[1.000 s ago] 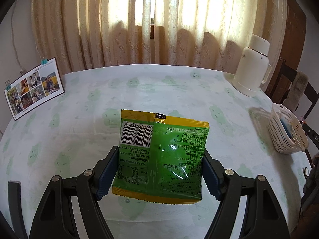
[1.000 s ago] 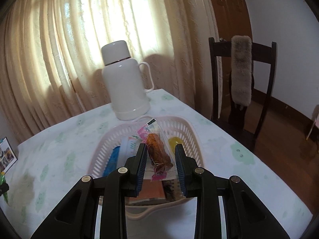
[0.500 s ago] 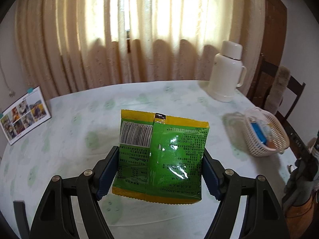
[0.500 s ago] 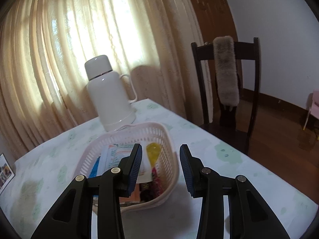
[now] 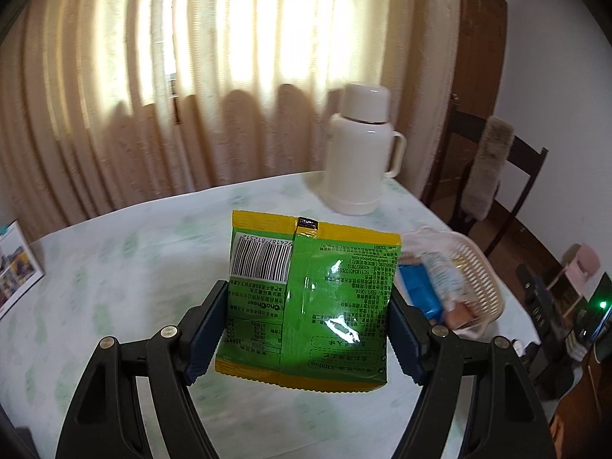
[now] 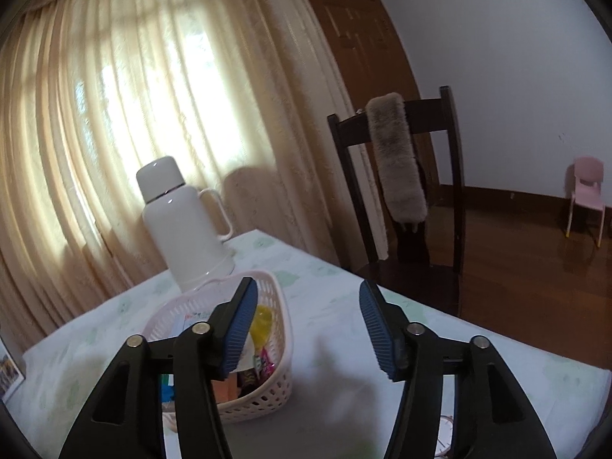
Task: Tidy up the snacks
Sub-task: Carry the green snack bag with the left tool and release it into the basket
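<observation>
Nearby, a white thermos point(image 5: 361, 151) stands behind the basket point(image 5: 482, 275).

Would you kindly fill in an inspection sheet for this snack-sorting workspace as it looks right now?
Surface: table under a pale cloth with a green print.
Job's things: green snack bag held above the table; pink basket holding several small packets.
Clutter: white thermos behind the basket; photo card at the table's edge.
Grippers: left tool shut on the green snack bag; right tool opening, nothing between its jaws.
Cables: nothing seen.
Surroundings: curtained window, dark chair with a fuzzy cover, wooden door, small pink chair.
</observation>
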Action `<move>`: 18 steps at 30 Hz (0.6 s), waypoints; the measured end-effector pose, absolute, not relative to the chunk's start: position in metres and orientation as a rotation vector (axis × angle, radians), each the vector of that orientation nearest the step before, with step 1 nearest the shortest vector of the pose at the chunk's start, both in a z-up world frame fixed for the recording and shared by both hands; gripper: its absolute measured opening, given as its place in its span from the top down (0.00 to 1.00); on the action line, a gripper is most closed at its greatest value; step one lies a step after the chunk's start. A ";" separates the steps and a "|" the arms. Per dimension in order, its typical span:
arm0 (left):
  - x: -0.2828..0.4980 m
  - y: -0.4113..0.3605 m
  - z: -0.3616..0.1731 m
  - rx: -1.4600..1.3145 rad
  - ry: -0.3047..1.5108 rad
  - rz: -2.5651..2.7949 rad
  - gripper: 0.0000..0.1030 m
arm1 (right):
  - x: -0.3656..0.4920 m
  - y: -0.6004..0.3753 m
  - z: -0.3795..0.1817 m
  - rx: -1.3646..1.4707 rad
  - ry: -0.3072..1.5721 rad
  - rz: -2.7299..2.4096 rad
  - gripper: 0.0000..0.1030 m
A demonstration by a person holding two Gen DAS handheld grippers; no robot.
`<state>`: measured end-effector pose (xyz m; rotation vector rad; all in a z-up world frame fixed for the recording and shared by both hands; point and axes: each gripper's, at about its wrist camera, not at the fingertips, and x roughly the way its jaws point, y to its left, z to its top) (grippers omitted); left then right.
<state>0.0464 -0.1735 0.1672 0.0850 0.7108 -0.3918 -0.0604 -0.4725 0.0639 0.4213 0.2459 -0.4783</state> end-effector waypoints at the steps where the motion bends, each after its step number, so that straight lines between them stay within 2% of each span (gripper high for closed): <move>1: 0.049 -0.183 0.167 0.090 0.714 -0.407 0.29 | -0.061 -0.473 0.064 0.427 0.244 -0.481 0.43; 9: 0.057 -0.242 0.159 0.130 0.732 -0.507 0.29 | -0.062 -0.474 0.063 0.429 0.237 -0.487 0.42; 18: 0.057 -0.275 0.162 0.154 0.711 -0.571 0.29 | -0.063 -0.472 0.064 0.442 0.233 -0.487 0.42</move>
